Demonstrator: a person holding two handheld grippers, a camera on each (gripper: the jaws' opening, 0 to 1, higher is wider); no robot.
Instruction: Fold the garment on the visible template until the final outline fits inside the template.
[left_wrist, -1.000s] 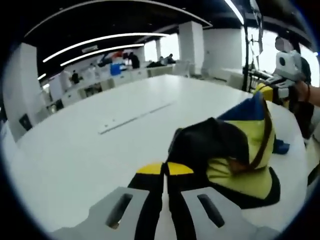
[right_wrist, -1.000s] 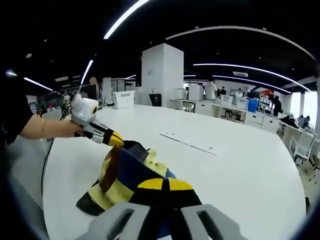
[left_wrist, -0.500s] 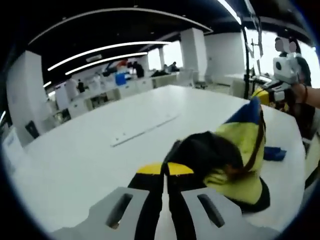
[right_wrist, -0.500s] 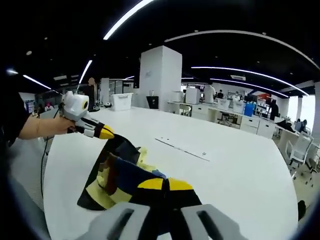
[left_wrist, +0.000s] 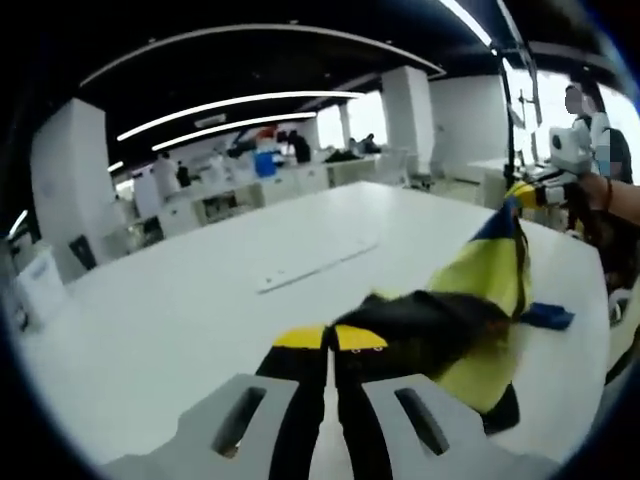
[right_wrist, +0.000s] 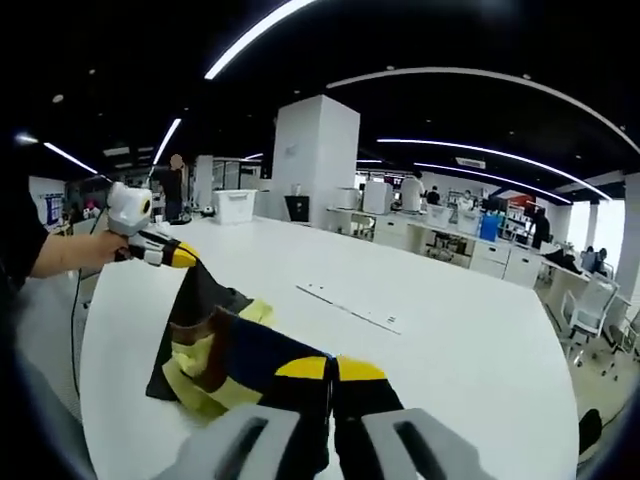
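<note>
White table (left_wrist: 180, 320) fills the middle of both views in a big bright office. Compared with a moment ago, the two claws are farther apart, so the yellow, black and blue garment (right_wrist: 215, 345) is pulled out longer and lifted. The left gripper (left_wrist: 330, 338) is clamped on one end, low in its view. The right gripper (right_wrist: 332, 368) is clamped on the other end. No template can be seen, so I think folding is still ahead.

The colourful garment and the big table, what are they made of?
The garment looks like soft woven cloth, matte: it sags and creases between the left claw and the right claw. The table has a smooth white top, perhaps laminate, with a faint sheen; I can't tell for sure.
</note>
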